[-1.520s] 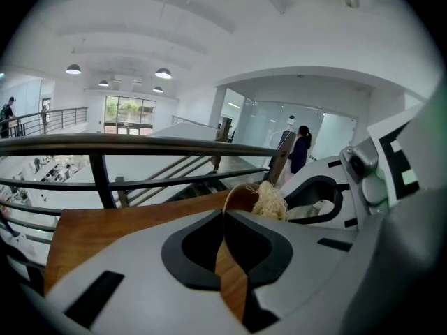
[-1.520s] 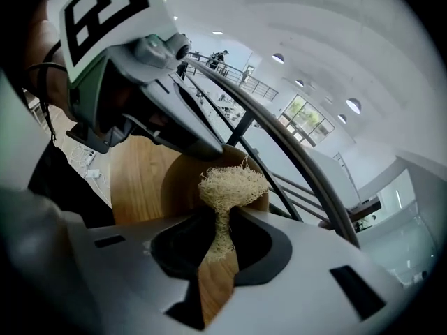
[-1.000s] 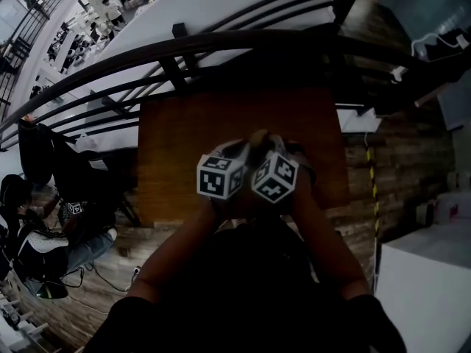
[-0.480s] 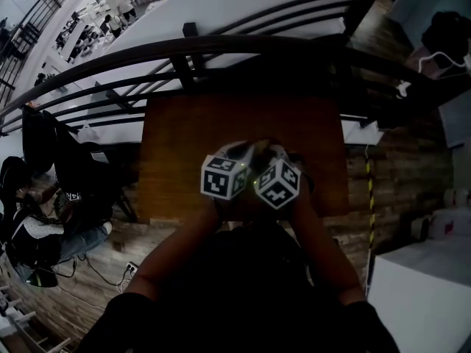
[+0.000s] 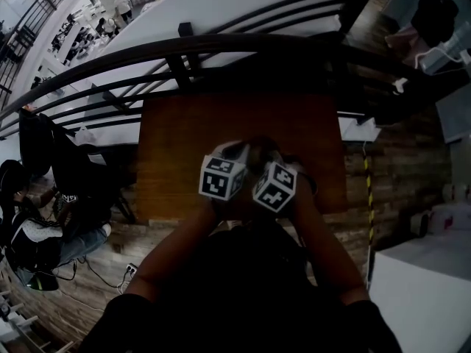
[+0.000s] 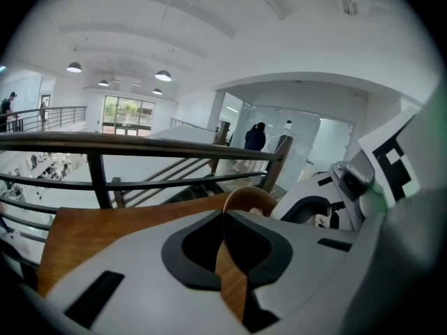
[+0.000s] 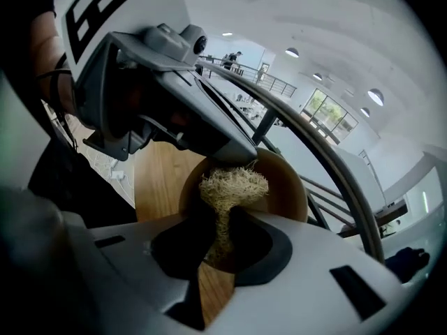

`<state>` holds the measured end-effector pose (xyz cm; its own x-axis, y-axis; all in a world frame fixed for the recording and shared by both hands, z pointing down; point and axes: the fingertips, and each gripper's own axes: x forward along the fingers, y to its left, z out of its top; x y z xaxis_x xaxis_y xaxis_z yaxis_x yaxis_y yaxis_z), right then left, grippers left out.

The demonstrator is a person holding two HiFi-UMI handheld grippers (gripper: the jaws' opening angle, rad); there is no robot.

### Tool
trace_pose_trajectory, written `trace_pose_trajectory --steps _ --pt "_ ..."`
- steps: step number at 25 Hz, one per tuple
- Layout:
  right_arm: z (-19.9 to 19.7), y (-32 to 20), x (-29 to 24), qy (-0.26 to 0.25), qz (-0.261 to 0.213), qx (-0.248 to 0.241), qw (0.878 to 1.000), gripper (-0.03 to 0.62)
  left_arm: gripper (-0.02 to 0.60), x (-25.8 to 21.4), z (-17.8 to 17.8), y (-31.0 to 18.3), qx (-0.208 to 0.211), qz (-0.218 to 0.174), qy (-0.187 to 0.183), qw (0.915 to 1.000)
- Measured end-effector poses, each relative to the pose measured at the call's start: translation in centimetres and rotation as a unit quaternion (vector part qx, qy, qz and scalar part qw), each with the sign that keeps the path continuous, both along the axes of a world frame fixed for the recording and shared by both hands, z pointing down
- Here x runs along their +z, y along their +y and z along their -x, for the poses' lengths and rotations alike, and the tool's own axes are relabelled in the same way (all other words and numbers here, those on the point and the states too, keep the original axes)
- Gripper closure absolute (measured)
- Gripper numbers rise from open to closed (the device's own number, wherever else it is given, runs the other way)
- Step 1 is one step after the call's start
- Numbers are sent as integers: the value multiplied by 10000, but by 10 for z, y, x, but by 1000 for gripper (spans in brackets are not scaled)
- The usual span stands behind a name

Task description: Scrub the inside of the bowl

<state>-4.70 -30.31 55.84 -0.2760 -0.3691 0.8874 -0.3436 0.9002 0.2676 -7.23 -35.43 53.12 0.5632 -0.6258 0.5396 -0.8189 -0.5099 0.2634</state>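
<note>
L gripper (image 6: 225, 218) clamps bowl (image 6: 247, 200) rim; R gripper (image 7: 219, 218) pinches scrubber (image 7: 234, 185), head inside bowl. Hold bowl steady & rub round whole inner wall w/ firm pressure.

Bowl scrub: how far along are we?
Done: the left gripper is shut on the rim of the bowl, and the right gripper is shut on the fibre scrubber. In hand: the scrubber's head is inside the bowl and appears to press on the wall near the rim. Left: the rest of the inside. No residue or foam shows, so coverage can't be judged.
</note>
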Motion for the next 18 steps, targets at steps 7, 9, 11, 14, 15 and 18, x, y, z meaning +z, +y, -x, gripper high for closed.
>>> trace_pose_trajectory --steps 7,9,11,14,15,18 --pt "-30 -21 -6 737 -687 344 9943 523 573 5 -13 14 197 192 168 9995" --pt "-32 -23 -3 696 -714 405 9942 522 571 1 -23 19 288 193 272 9990" --pt "-32 -24 0 581 -690 399 9951 522 569 -2 -27 19 321 165 344 9988" --pt "-26 -20 5 372 -570 324 9972 522 568 -3 -29 17 327 169 378 9986" --pt "-24 -17 8 313 -480 290 9979 522 566 -3 -31 17 329 160 362 9987" --pt "-16 -1 17 47 -95 177 9998 522 566 0 -32 17 315 100 243 9992"
